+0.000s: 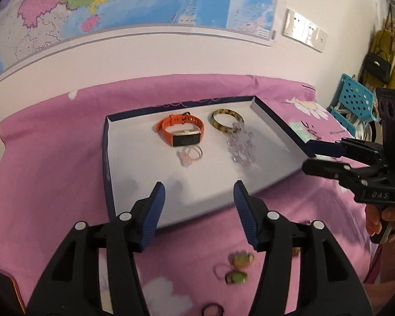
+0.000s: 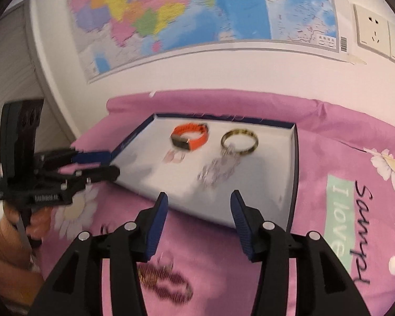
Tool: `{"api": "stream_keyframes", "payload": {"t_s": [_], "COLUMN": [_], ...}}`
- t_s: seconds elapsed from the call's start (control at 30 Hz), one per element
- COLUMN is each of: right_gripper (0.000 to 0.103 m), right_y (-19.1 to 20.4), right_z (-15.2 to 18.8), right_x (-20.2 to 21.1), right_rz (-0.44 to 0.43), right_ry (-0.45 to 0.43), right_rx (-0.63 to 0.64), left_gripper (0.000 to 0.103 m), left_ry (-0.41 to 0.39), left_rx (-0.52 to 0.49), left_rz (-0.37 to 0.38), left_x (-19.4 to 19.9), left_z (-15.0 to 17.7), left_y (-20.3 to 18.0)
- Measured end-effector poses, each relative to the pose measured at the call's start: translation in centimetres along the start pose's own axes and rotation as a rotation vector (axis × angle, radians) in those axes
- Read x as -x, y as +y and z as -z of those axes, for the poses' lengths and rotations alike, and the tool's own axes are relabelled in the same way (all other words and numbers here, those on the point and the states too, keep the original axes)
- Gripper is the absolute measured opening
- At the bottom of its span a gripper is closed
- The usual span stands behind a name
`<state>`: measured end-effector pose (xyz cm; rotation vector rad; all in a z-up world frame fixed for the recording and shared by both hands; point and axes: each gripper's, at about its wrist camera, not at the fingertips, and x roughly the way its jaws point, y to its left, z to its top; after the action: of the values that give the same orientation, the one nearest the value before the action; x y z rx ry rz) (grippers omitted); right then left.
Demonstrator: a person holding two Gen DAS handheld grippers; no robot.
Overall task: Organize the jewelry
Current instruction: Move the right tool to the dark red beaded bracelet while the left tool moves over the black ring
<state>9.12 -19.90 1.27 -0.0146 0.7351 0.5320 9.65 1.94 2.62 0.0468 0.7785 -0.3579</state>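
The tray (image 1: 106,158) is holding one watch (image 1: 181,131), one bangle (image 1: 225,121), one clear bracelet (image 1: 241,147) and one pink ring (image 1: 189,155).

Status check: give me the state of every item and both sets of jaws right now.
Tray: open, flat on the pink cloth.
Orange watch: in tray, strap looped.
Tortoiseshell bangle: in tray, flat.
Clear bead piece: in tray, overlapping the bangle.
Pink hair tie: in tray, by the watch.
Green ornaments: outside tray, on cloth.
Dark bead bracelet: outside tray, on cloth.
Left gripper: jaws open, empty.
Right gripper: jaws open, empty.
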Motion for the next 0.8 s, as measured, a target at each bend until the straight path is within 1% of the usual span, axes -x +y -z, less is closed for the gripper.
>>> {"api": "stream_keyframes", "payload": {"t_s": [0.13, 0.37, 0.57, 0.7, 0.8], "right_gripper": [0.047, 0.047, 0.047, 0.044, 0.037], "right_y": [1.1, 2.0, 2.7, 3.1, 3.4], "right_z": [2.6, 5.6, 6.5, 6.9, 6.9], "right_x": [0.7, -0.2, -0.6, -0.9, -0.9], "right_rz": [-0.005, 0.000, 0.010, 0.015, 0.020], "right_ry": [0.041, 0.117, 0.141, 0.150, 0.153], "right_rx": [0.029, 0.044, 0.065, 0.074, 0.088], "left_gripper": [0.056, 0.056, 0.056, 0.056, 0.056], "left_ry": [-0.002, 0.013, 0.024, 0.034, 0.044], "left_rx": [-0.019, 0.001, 0.022, 0.025, 0.028], "left_rz": [-0.003, 0.006, 0.007, 0.001, 0.004], "left_x": [0.8, 1.5, 1.9, 1.9, 1.8], "left_z": [1.5, 3.7, 5.0, 5.6, 6.1], "left_y": [-0.3, -0.2, -0.1, -0.2, -0.3]}}
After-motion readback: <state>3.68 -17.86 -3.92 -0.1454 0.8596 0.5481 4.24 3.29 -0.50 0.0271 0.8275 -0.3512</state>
